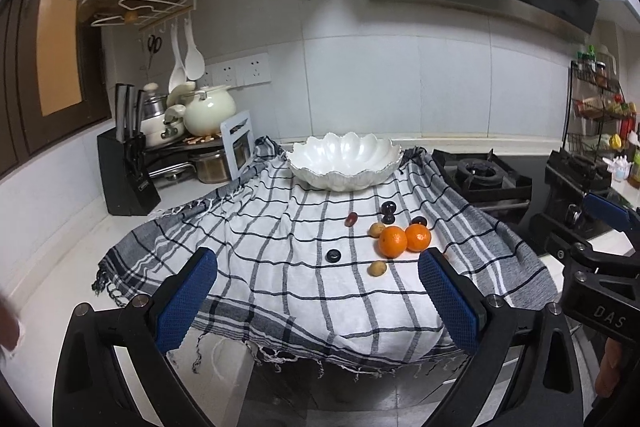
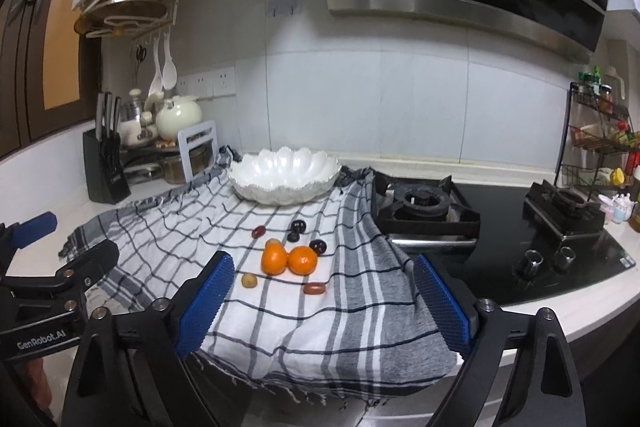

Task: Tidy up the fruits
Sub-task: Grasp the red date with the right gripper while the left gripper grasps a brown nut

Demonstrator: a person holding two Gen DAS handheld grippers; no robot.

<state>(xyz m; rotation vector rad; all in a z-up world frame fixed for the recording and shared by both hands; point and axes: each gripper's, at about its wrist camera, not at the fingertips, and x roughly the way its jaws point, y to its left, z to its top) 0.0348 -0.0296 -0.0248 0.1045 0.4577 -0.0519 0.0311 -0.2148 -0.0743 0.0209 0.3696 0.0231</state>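
While both grippers hover released, fruit waits in front of the white bowl [image 1: 345,163].
Left gripper [image 1: 316,295] and right gripper [image 2: 324,303] grasp nothing; two oranges [image 2: 289,259] lie touching.

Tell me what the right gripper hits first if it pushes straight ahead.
Probably the checked cloth, near the two oranges; the open right gripper points slightly downward at them. Depth is uncertain.
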